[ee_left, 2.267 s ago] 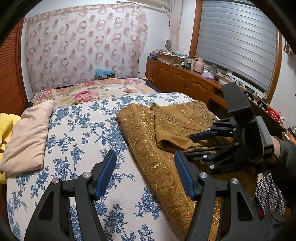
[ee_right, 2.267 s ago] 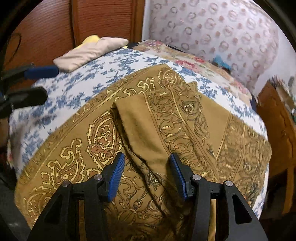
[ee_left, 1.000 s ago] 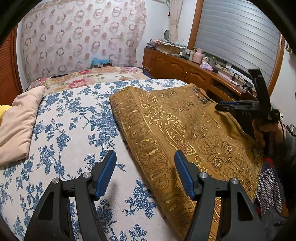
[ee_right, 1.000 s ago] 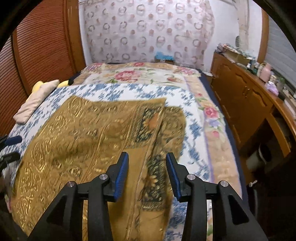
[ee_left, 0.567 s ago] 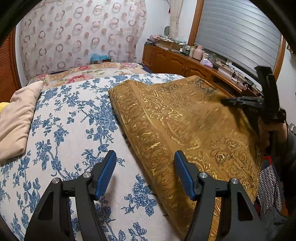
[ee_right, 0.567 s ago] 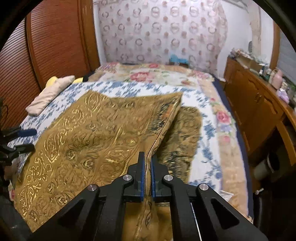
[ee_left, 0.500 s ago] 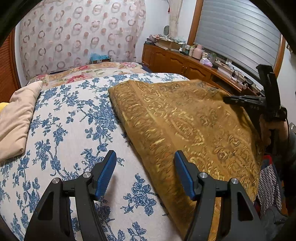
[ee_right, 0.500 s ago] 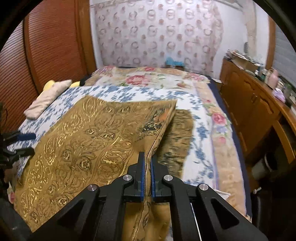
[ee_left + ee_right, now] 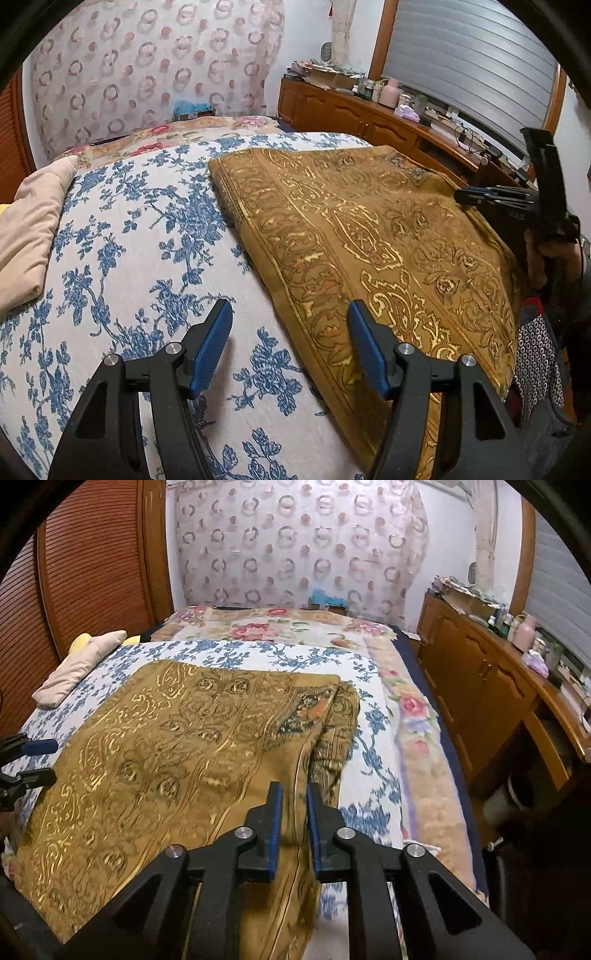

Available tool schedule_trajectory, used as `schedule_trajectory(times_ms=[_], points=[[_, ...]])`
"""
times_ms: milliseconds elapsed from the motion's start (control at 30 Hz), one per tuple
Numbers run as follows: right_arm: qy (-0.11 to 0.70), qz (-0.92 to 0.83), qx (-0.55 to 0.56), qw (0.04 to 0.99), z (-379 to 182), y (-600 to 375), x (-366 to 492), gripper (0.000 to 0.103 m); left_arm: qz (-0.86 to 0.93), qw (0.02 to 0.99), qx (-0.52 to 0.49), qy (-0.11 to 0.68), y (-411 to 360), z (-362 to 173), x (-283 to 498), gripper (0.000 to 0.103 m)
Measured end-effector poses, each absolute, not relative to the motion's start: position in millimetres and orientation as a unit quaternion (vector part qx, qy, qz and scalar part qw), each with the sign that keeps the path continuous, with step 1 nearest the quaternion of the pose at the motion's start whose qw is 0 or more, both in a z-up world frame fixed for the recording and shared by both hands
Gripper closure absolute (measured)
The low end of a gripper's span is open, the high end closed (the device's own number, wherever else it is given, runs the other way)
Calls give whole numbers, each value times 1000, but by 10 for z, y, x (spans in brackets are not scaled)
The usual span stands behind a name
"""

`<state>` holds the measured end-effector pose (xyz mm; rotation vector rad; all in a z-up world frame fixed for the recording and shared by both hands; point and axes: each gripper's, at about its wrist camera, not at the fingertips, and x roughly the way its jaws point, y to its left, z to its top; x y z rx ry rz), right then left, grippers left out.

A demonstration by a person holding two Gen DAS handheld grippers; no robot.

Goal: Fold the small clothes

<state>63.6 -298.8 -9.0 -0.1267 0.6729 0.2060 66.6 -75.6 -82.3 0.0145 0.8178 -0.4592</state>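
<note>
Left wrist view: the left gripper point(image 9: 290, 341) fills the lower centre of the frame, its 2 blue fingers point(image 9: 212, 349) spread wide over the floral bedspread point(image 9: 122, 240) with nothing between them. The gold patterned cloth point(image 9: 369, 236) lies spread across the right half, its near border just beside the right-hand finger. It looks thin, soft and light (likely to sag and crease), so a corner or hem seems the best hold.

Right wrist view: the right gripper point(image 9: 294, 827) sits at lower centre. Its fingers have just been easing apart, leaving a narrow gap with the cloth's raised edge between them, unpinched as far as shows.
</note>
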Motion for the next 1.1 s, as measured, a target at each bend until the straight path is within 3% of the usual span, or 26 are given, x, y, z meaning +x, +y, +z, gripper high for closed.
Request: schedule_trajectory(times_ms=[133, 1100], points=[[331, 101, -61, 936, -84, -2994, 398, 52, -224, 889, 13, 398, -786, -857, 617, 37], [412, 128, -53, 901, -439, -3071, -383, 49, -255, 874, 43, 412, -904, -937, 215, 37]])
